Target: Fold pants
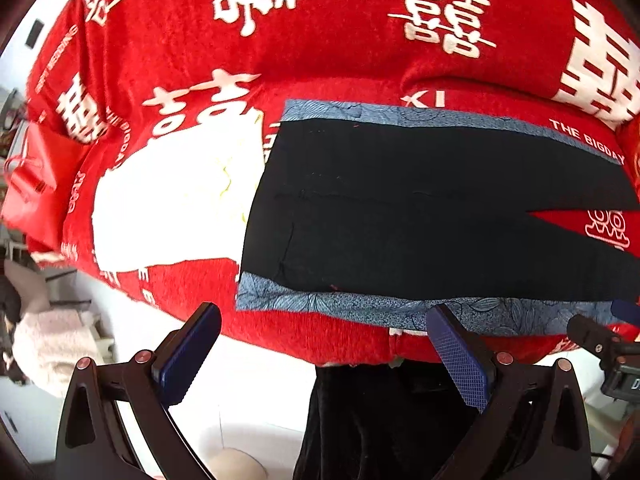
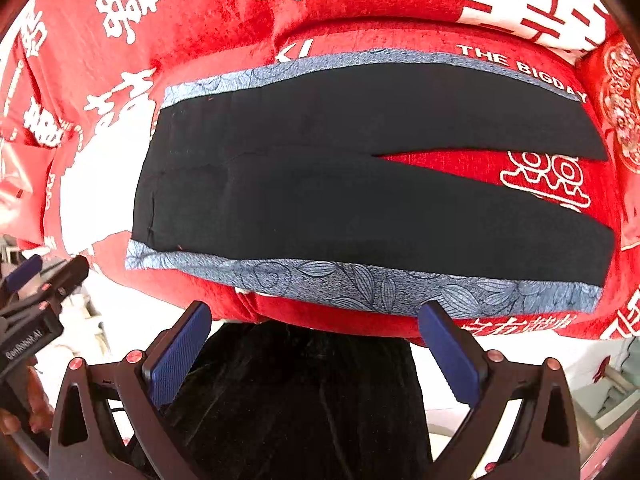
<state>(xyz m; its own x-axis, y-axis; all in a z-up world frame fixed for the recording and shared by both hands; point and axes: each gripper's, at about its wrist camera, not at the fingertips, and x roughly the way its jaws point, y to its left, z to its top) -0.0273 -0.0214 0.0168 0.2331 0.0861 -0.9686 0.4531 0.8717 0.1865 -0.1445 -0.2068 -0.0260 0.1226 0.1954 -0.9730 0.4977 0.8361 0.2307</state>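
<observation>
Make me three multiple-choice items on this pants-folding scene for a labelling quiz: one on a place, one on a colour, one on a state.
1. Where do the pants lie?
A. On the red blanket
B. On a bare floor
C. On a chair

2. What colour are the side stripes of the pants?
A. Yellow
B. Patterned blue-grey
C. Green

3. How does the right gripper stand?
A. Shut on the pants
B. Open, holding nothing
C. Shut on the blanket

Answers: 1 A, red blanket shows all around the pants. 2 B, both long edges carry a leaf-patterned blue-grey band. 3 B, its fingers are spread wide short of the cloth, as are the left gripper's.
</observation>
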